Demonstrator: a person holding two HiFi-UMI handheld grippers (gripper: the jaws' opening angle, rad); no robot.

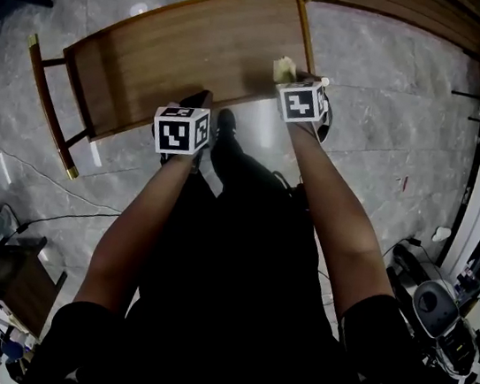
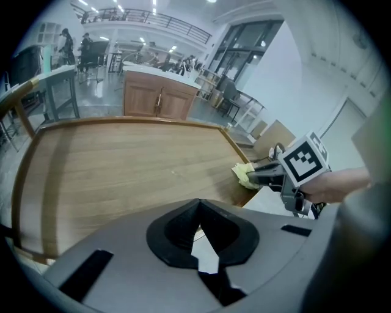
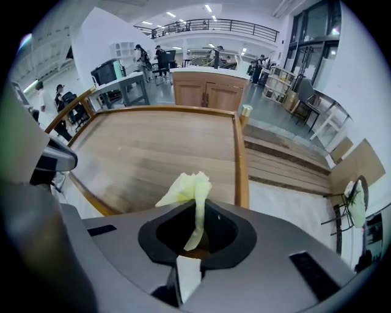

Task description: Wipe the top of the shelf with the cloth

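Cloth: pale yellow, thin, crumpled into a small wad. It is pinched in the right hand-held gripper at the near right corner of the shelf.

Risk: only a narrow strip looks caught, so dragging could pull it free. Little cloth would meet the wood, so patches may get missed.

Left hand-held gripper: pressed together, empty, at the near edge.

My right gripper has its jaws pinched on the pale yellow cloth, which bunches up just ahead of them. Cloth is over the near right corner of the wooden shelf top, beside the raised rim.
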